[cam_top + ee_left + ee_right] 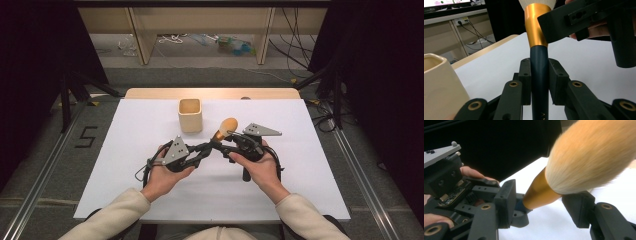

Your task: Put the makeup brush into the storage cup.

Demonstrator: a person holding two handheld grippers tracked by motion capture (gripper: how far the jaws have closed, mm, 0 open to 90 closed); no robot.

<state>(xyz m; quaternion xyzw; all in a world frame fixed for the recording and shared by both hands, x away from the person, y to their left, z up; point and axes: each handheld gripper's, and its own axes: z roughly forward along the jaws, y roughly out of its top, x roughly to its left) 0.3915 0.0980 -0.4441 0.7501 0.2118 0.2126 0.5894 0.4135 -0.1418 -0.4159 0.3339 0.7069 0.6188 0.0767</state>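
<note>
A makeup brush (225, 129) with a dark blue handle (539, 75), a gold ferrule (537, 195) and a tan bristle head (589, 157) is held above the white table, its head pointing up and away. My left gripper (209, 147) (539, 80) is shut on the handle. My right gripper (223, 137) (542, 205) straddles the ferrule from the other side. Its jaws stand open, with a small gap on each side of the ferrule. In the left gripper view one right fingertip (564, 22) sits close against the ferrule.
A cream square cup (190, 115) (439, 82) stands upright on the white table (150, 190), just beyond and left of the grippers. Past the table's far wooden edge (210, 93) lie floor, cables and bench legs. Dark curtains stand on both sides.
</note>
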